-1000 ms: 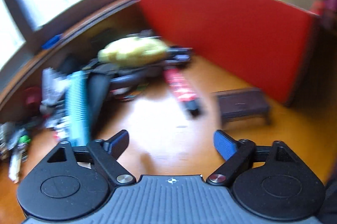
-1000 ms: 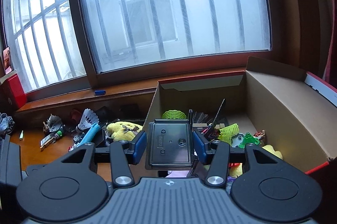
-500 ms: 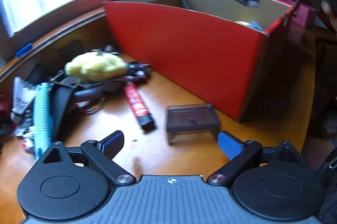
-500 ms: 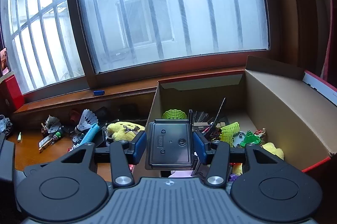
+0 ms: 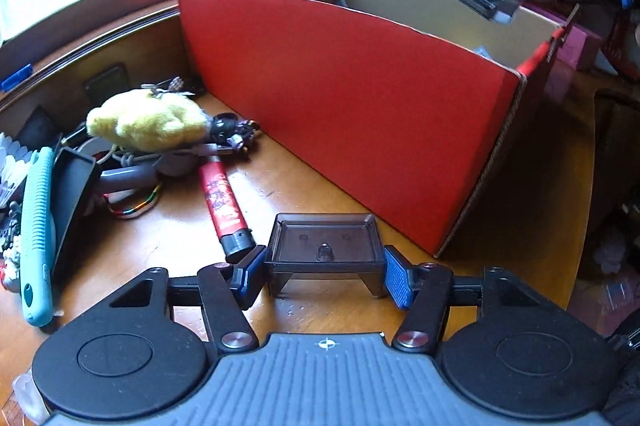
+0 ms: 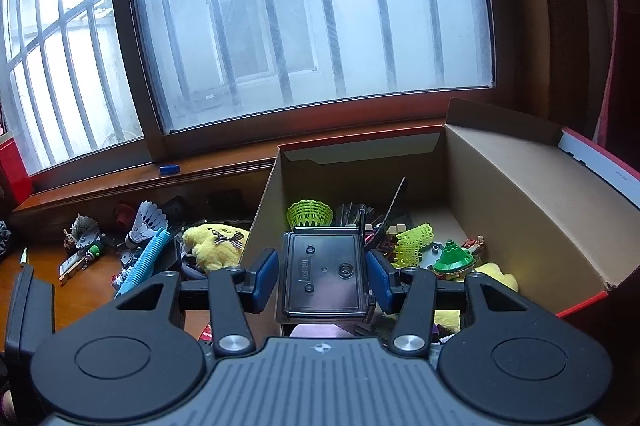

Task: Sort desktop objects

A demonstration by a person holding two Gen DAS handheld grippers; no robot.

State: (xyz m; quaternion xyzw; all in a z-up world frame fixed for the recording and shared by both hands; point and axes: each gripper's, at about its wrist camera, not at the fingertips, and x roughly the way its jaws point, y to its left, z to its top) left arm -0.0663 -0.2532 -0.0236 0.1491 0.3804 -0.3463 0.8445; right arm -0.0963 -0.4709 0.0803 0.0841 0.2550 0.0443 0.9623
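Beside the red box (image 5: 360,114) on the desk, the left gripper (image 5: 324,276) is closing on a smoky tray (image 5: 323,246), pads touching its sides; thin rims risk slipping. Over the box, the right gripper (image 6: 322,274) is clamping a dark case (image 6: 323,274).

I see glossy wood desk (image 5: 320,310), smoky translucent plastic tray (image 5: 324,246), matt red cardboard box (image 5: 352,114), fuzzy yellow plush (image 5: 152,122).

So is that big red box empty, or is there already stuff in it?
Not empty. The red box is open-topped and already holds green netted shuttlecocks, a green cone-shaped toy and other small clutter.
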